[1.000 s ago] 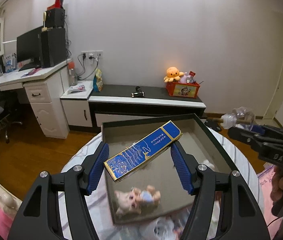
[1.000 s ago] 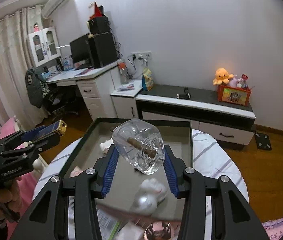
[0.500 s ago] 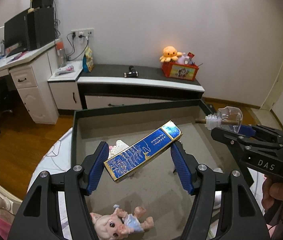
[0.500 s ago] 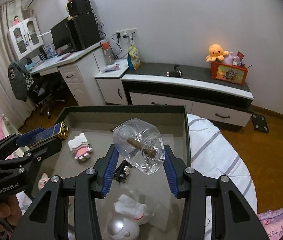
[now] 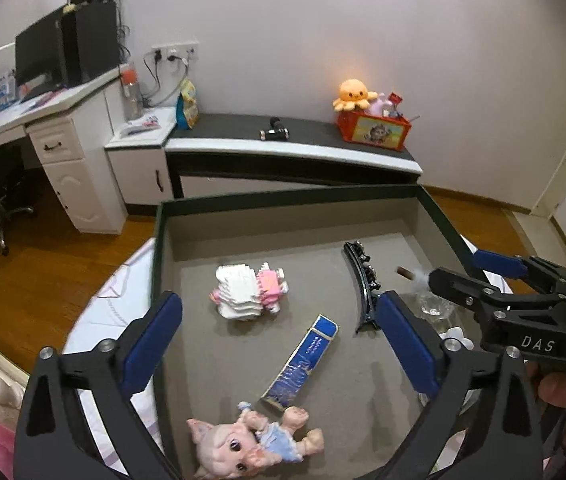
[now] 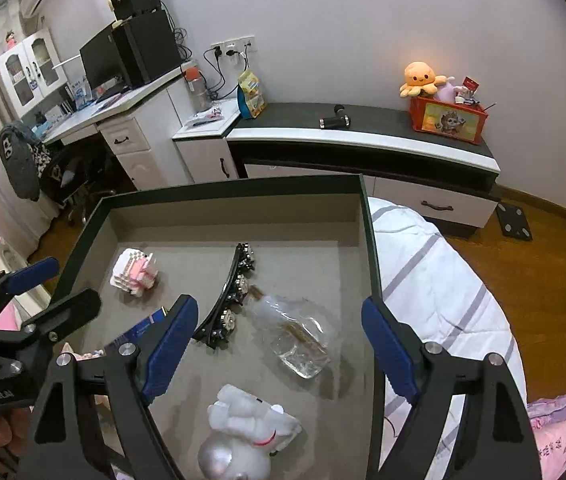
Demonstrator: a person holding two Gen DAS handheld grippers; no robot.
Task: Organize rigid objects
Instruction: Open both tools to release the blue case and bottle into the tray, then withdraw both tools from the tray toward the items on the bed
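Both our grippers tilt down over the tray (image 5: 435, 216), jaws just opened wide and holding nothing. The blue box (image 5: 301, 360) lies below our left gripper (image 5: 279, 340); the glass bottle (image 6: 295, 336), blurred, lies between our right gripper's (image 6: 279, 344) fingers. The tray's right wall runs close beside them. The pig doll (image 5: 243, 444) is partly cut off.

Left tool (image 5: 279, 340) and right tool (image 6: 279, 344) angled downward, jaws just opened, empty.
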